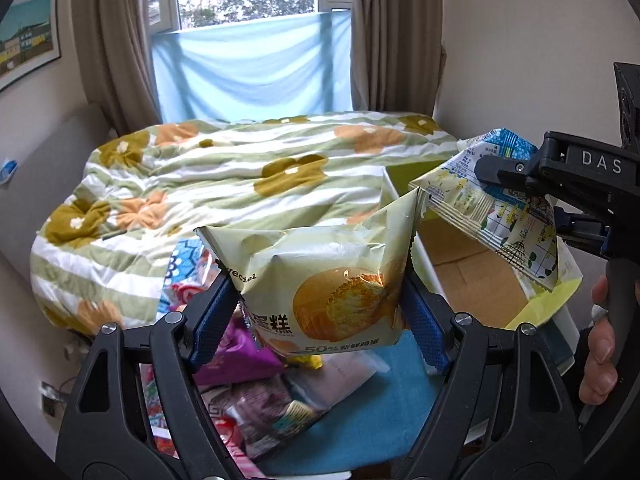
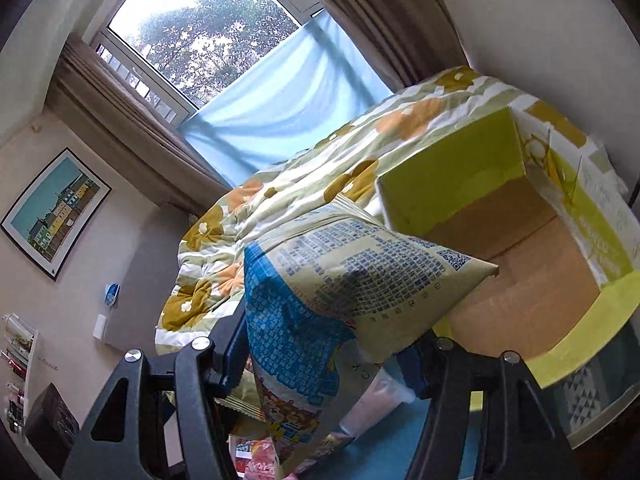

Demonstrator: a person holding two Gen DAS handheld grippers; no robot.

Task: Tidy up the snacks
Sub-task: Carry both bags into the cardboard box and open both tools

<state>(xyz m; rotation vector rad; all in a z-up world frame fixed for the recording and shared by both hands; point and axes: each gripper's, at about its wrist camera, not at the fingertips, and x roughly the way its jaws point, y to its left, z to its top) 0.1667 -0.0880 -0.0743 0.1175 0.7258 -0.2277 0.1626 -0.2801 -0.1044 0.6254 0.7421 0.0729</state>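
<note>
Two snack packets were held aloft: a pale green egg-cake packet (image 1: 324,288) was clamped between the left gripper (image 1: 320,312) fingers, and a blue-printed cream packet (image 2: 340,300) between the right gripper (image 2: 324,364) fingers, beside an open yellow-green box (image 2: 500,240).

The left gripper (image 1: 320,312) is showing black plastic arms with silver screws and blue textured pads (image 1: 214,320). The right gripper (image 2: 324,356) is built alike, wearing white "DAS" lettering. A bare-skinned hand (image 1: 602,344) is showing pale fingernails.
</note>
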